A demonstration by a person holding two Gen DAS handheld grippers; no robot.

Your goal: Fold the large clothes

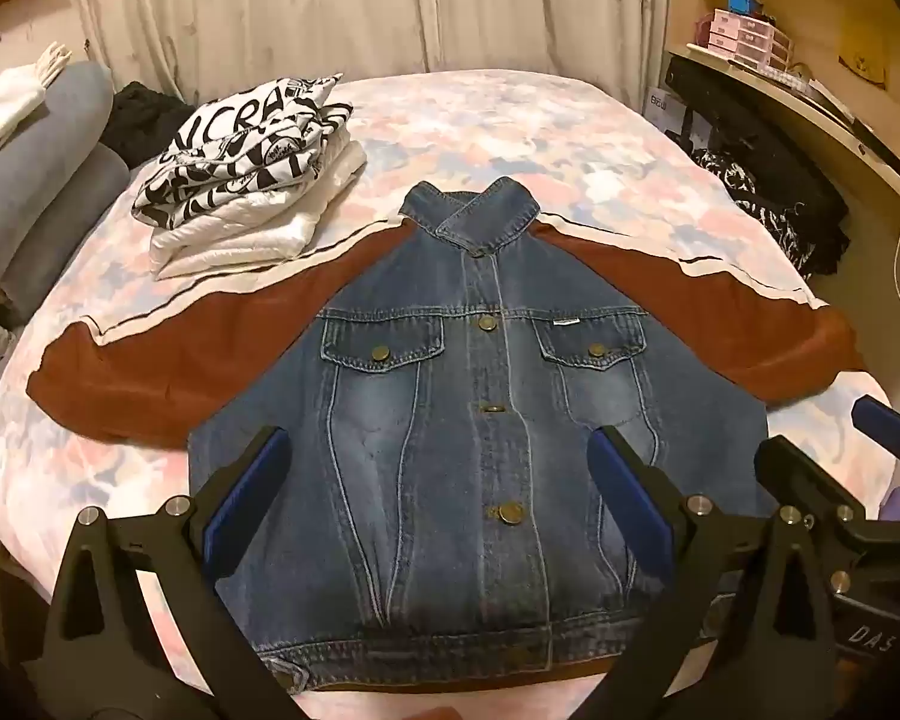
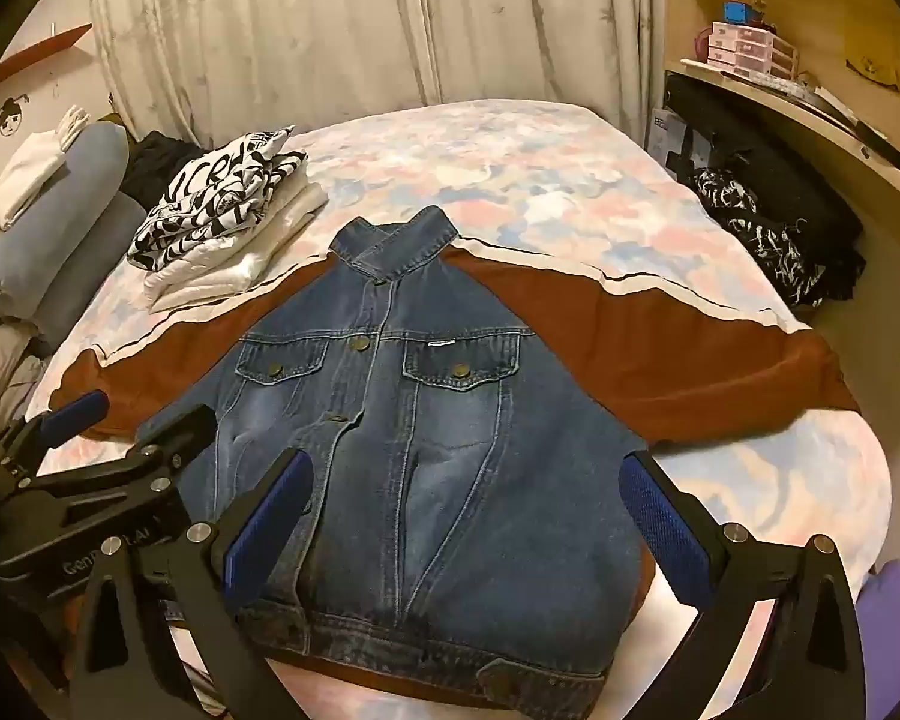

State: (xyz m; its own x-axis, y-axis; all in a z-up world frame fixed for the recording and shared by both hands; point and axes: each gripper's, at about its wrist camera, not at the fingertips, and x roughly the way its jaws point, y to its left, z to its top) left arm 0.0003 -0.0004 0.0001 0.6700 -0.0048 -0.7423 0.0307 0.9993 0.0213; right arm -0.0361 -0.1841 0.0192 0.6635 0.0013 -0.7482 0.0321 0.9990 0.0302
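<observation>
Below both grippers, the jacket (image 1: 450, 396) lay buttoned and face up on the bed (image 1: 510, 120), its 2 sleeves spread flat, likely ready for folding. The left gripper (image 1: 438, 480) and right gripper (image 2: 468, 516) hovered wide, holding nothing.

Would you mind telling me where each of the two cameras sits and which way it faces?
Left wrist view: on the left gripper, above the near edge of the bed, tilted down at the jacket; its own open fingers show, with the right gripper at the right edge.
Right wrist view: on the right gripper, aimed likewise at the jacket; the left gripper shows lower left.
Shared: jacket, bed, folded clothes, curtain, shelf.
</observation>
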